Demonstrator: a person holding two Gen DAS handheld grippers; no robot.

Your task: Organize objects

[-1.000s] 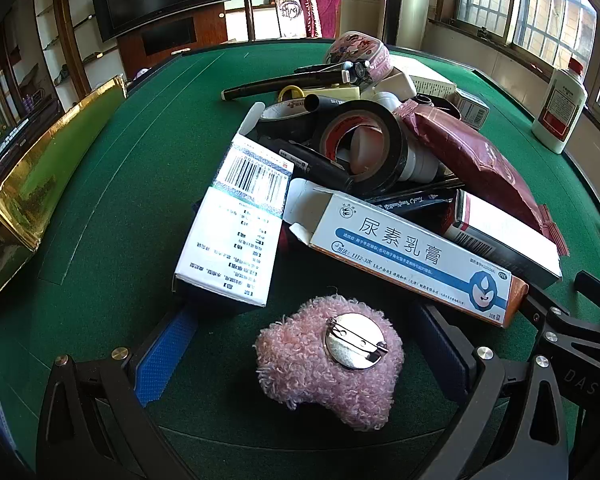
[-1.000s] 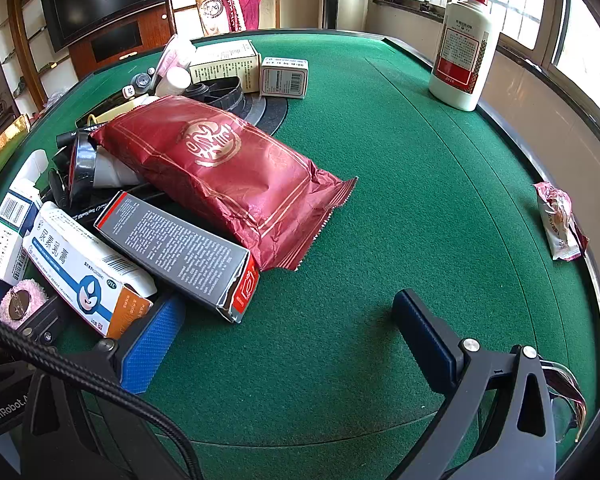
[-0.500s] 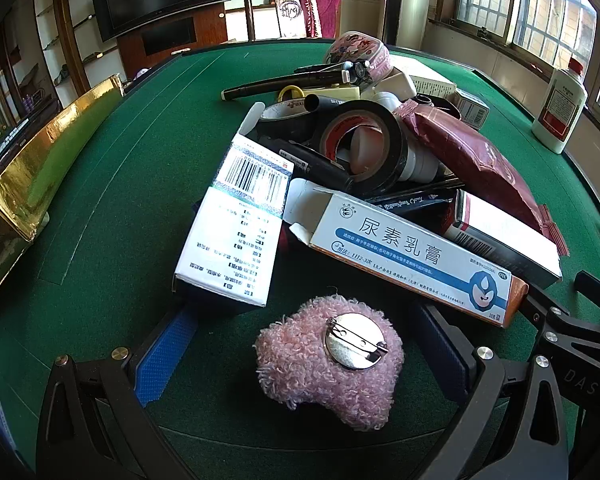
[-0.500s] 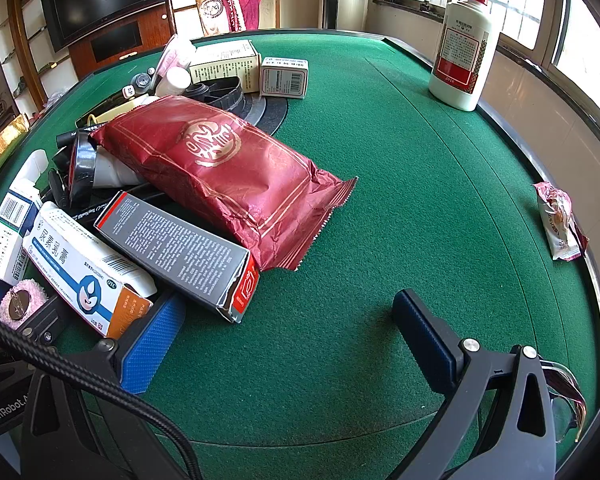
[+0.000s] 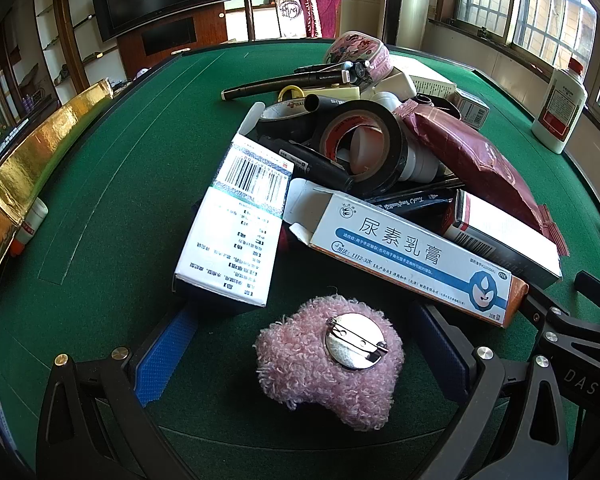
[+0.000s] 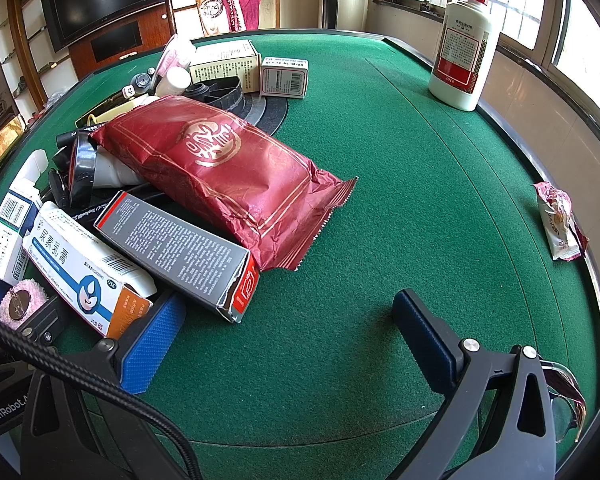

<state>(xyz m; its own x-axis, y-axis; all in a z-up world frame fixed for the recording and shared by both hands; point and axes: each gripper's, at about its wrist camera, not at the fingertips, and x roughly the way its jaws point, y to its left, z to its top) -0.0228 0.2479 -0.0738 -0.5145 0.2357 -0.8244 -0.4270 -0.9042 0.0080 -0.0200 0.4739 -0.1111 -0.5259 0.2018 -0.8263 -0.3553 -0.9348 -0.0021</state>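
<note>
A pile of objects lies on the green felt table (image 5: 100, 168). A pink fuzzy brooch (image 5: 328, 360) with a metal pin back rests on the felt between the wide-apart fingers of my left gripper (image 5: 304, 352), which is open. Behind it lie a white medicine box (image 5: 236, 224), a blue-and-white ointment box (image 5: 408, 252), black tape rolls (image 5: 364, 148) and a red foil packet (image 6: 220, 168). My right gripper (image 6: 288, 336) is open over bare felt, its left pad beside a grey box (image 6: 180, 252).
A white bottle (image 6: 460, 48) with a red cap stands at the far right edge. A crumpled wrapper (image 6: 560, 220) lies by the right rim. A gold box (image 5: 32, 160) lines the left edge. Two small boxes (image 6: 252, 68) sit behind the pile.
</note>
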